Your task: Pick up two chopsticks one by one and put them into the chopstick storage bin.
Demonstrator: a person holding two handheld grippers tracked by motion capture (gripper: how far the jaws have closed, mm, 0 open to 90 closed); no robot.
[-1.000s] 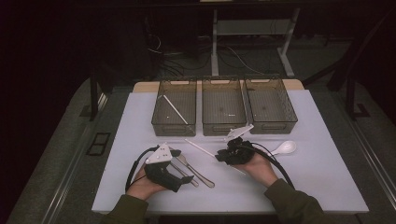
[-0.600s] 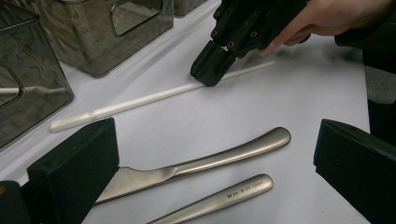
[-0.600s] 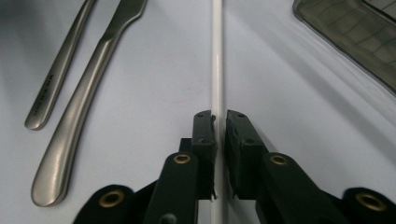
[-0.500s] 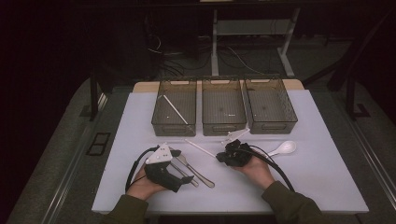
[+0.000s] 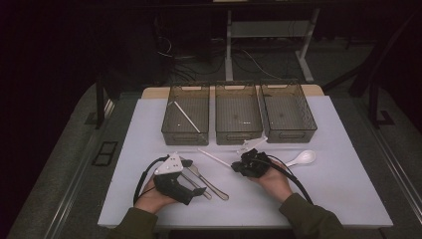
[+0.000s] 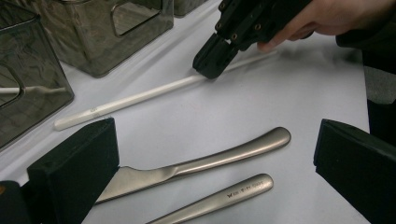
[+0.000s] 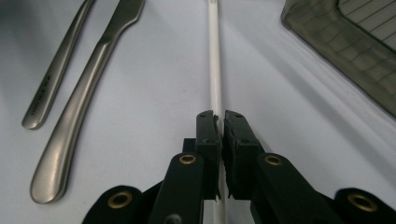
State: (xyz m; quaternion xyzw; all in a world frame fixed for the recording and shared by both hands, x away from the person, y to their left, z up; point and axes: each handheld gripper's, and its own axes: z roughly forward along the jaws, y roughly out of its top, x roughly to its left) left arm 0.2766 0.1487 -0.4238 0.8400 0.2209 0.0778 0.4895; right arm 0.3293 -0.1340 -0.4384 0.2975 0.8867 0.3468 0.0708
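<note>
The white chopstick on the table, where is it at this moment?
The white chopstick lies on the table before the middle bin, right of the knife, pinched in the right claw.

The white surface (image 5: 343,184) is lit from above while the room lies dark; at twelve o'clock, cables (image 5: 249,57) trail across the grey floor (image 5: 59,164) between white desk legs (image 5: 230,45).

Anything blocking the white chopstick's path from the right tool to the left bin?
Nothing visible. The right tool is shut on the white chopstick; bare table lies between it and the left bin, which holds one chopstick.
</note>
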